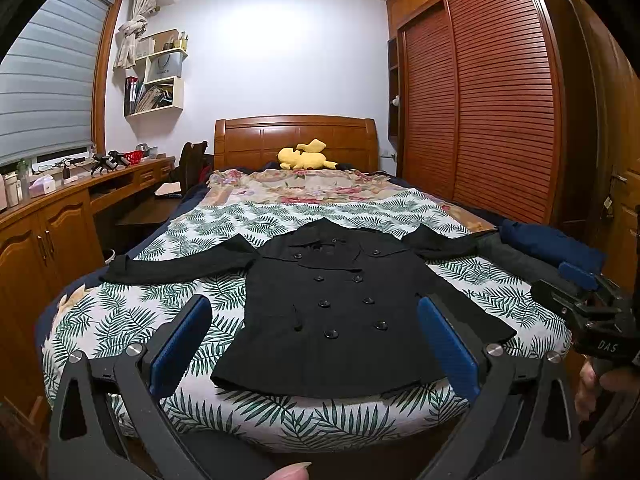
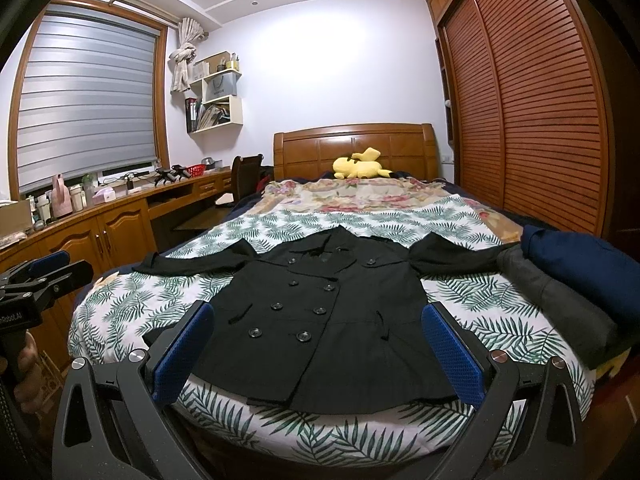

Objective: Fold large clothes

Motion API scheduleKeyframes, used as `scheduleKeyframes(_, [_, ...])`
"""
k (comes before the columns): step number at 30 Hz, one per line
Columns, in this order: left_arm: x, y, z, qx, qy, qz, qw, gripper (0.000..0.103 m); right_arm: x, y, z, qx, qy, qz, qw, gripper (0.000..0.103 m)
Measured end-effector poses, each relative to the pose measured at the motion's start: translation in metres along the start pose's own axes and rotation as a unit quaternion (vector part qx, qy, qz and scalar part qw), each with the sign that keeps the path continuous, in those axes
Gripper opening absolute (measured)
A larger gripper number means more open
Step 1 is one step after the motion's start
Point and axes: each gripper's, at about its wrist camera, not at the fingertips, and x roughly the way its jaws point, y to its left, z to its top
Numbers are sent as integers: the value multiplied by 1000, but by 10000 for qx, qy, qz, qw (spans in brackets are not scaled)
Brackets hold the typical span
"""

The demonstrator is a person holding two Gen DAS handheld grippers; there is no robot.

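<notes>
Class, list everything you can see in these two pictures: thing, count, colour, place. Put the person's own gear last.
coat: one, black, spread flat on the bed, sleeves out.
bed: one, leaf-print cover, wooden headboard.
soft toy: one, yellow, by the headboard.
folded clothes: two, navy and grey, bed's right edge.
wardrobe: one, brown, slatted, right wall.
shelf: one, white, left wall.
desk: one, wooden, under the window.
left gripper: one, black with blue pads, open.
right gripper: one, same, open.
</notes>
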Motion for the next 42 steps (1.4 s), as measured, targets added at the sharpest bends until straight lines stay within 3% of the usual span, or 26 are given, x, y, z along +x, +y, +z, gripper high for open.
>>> scheduleKeyframes(20, [9, 7, -5, -59, 93, 37, 9999, 103, 6, 1, -4, -49, 80, -26, 10000, 103])
scheduleKeyframes(42, [82, 48, -35, -229, 761, 468, 9957, 103, 98, 9, 4, -225, 524, 311, 9979, 103])
